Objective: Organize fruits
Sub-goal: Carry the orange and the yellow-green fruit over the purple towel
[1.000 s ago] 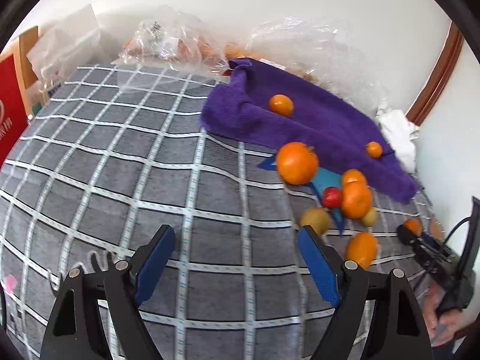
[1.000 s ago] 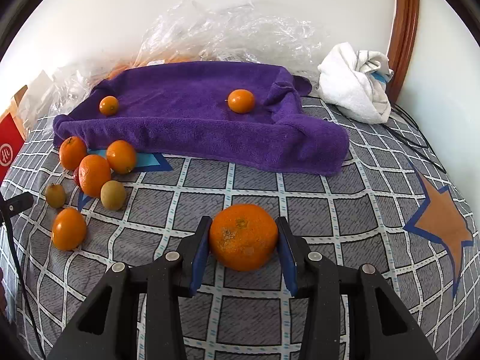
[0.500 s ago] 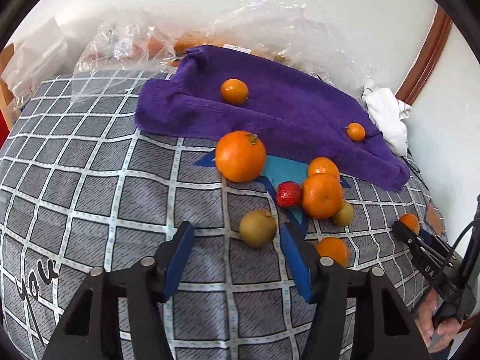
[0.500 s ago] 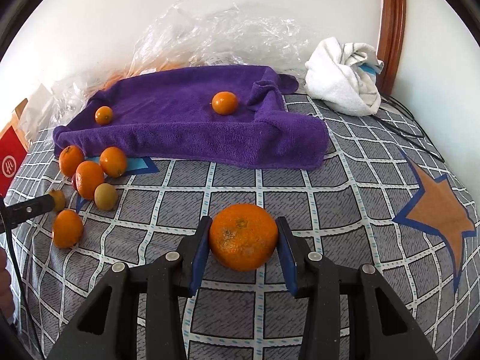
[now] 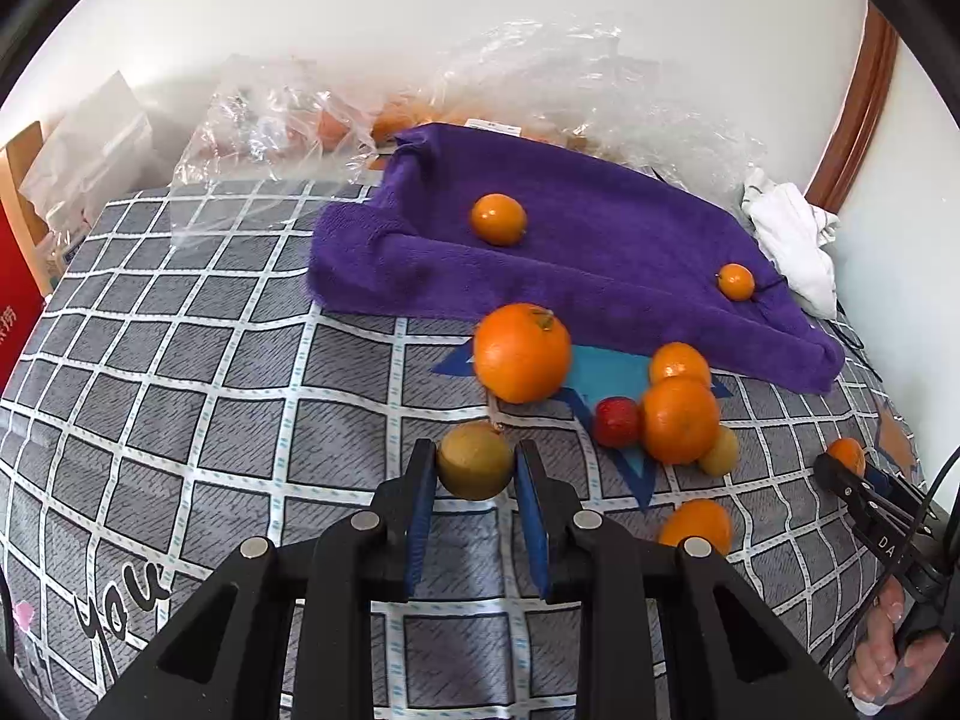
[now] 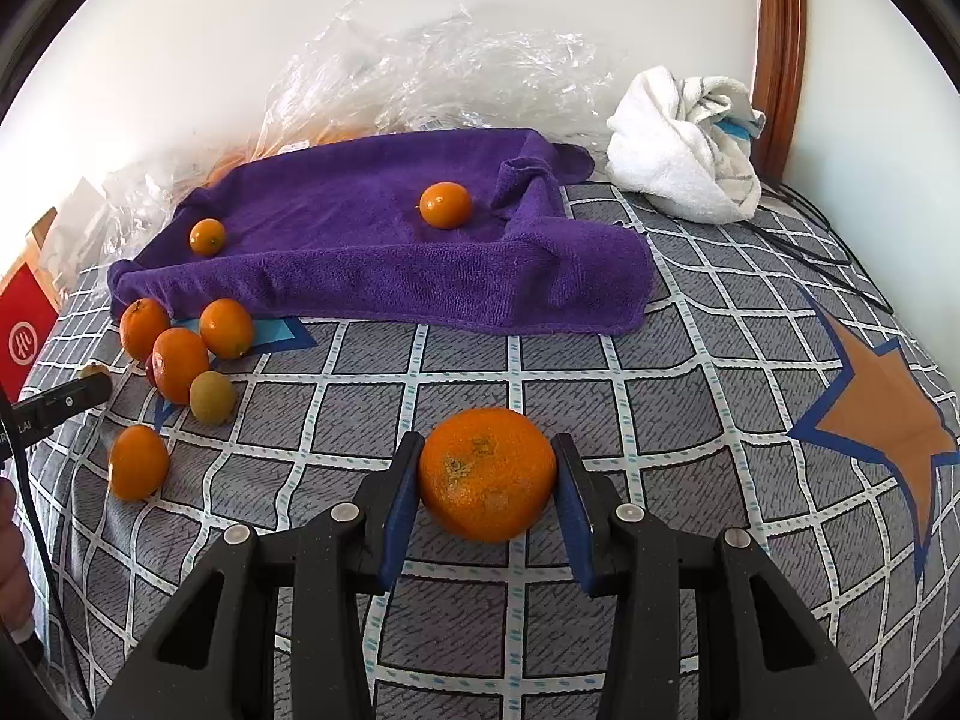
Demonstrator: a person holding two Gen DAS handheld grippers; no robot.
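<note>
My left gripper [image 5: 474, 471] is shut on a brown-green kiwi [image 5: 474, 461] low over the checked grey bedspread [image 5: 198, 384]. Beyond it lie a large orange [image 5: 521, 353], a red fruit [image 5: 615, 422], two more oranges [image 5: 679, 420] and a second kiwi [image 5: 719, 451]. My right gripper [image 6: 486, 480] is shut on a big orange [image 6: 486, 474]. A purple towel [image 6: 372, 252] carries two small oranges [image 6: 445, 204] [image 6: 207, 236]. The loose fruit pile [image 6: 180, 363] lies at the left in the right wrist view.
Crumpled clear plastic bags [image 5: 540, 84] lie behind the towel by the wall. A white cloth [image 6: 684, 144] sits at the back right next to a wooden frame [image 6: 780, 54]. A red box [image 6: 24, 336] stands at the left edge. A single orange [image 6: 138, 462] lies apart.
My left gripper moved forward to the kiwi and closed on it. My right gripper kept hold of the big orange and shifted slightly.
</note>
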